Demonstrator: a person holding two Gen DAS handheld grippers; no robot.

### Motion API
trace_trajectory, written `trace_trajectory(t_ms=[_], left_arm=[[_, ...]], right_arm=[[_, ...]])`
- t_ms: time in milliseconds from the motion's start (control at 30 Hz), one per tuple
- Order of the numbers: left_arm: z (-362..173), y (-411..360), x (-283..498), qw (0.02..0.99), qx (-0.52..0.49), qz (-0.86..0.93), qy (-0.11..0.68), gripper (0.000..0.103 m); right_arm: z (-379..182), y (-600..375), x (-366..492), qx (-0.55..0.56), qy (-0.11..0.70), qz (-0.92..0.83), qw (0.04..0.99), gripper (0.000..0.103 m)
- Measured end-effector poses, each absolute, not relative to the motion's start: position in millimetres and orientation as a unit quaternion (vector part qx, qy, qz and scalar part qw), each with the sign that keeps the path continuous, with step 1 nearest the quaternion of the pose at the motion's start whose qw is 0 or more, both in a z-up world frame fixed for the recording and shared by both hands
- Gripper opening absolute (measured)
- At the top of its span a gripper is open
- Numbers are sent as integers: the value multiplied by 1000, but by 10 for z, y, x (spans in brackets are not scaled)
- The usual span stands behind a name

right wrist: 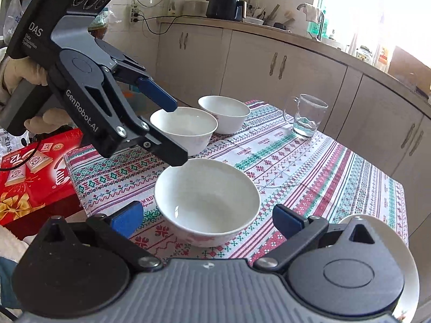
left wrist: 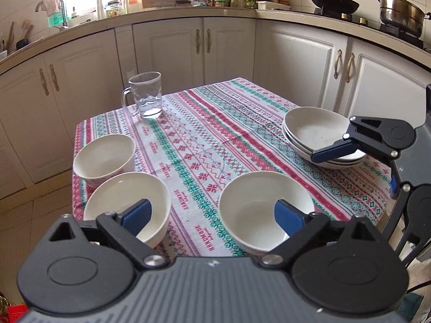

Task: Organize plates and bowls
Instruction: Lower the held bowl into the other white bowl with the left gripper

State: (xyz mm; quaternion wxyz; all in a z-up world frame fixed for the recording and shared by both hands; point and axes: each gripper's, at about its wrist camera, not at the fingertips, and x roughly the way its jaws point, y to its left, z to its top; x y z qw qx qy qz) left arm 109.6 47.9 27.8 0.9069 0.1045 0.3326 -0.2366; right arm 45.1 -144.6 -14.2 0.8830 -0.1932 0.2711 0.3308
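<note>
Table (left wrist: 242, 123) under a striped patterned cloth carries everything, with kitchen cabinets behind. Plates (left wrist: 317, 137), three stacked, sit at its right edge, the top one showing nothing in it; in the left wrist view one blue finger of the right gripper (right wrist: 208, 219) lies over the stack's near rim, though contact cannot be told. Three white bowls come next, all showing bare white insides. Near bowl (right wrist: 207, 202) sits between the right gripper's fingers, which are spread wide on either side of it without touching. Middle bowl (left wrist: 129, 204) and far bowl (left wrist: 105, 158) sit just beside each other at the left edge. The left gripper (left wrist: 212, 215) hangs above the table, jaws spread apart and holding nothing, its left pad over the middle bowl and its right pad over the near bowl. Mug (left wrist: 145, 95), clear glass with a handle, stands at the far left corner, well apart from the bowls, with little or nothing in it.
</note>
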Motion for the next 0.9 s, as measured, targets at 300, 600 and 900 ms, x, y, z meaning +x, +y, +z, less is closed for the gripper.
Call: trace_trajectory(t_ms=[300,600,900], left_arm=[[224,970,1291,915,94,-172,354,98],[134,1246,1732,906,83,-172,379,97],[-11,1375,2091,890,59,-198,406,97]], right_arm=[[-52,-1158,722,-192,282,333,879,103],[-73,-665,1027,-214,297,345,865,103],[-192,-294,1300,-245,319,366,839,103]])
